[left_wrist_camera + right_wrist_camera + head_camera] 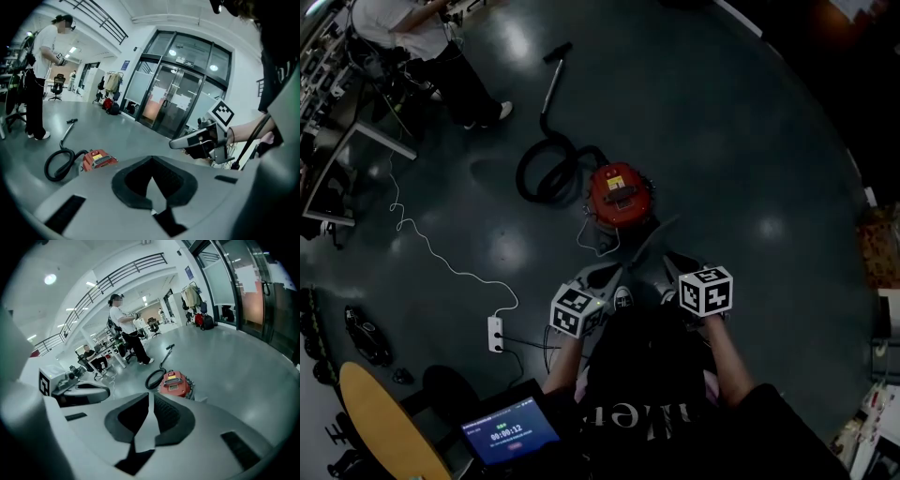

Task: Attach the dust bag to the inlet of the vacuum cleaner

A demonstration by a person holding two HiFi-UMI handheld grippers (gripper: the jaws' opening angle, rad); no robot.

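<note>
The red vacuum cleaner stands on the dark floor ahead of me, its black hose coiled at its left and the wand lying beyond. It also shows small in the left gripper view and the right gripper view. My right gripper is shut on a thin grey sheet, apparently the dust bag, which stands edge-on between its pads and reaches toward the vacuum. My left gripper is held beside it, shut, with nothing clearly between its pads. Both are raised in front of my body, short of the vacuum.
A person stands by desks at the far left. A white cable runs across the floor to a power strip. A screen and a round wooden table lie near my feet at the left. Glass doors stand behind the vacuum.
</note>
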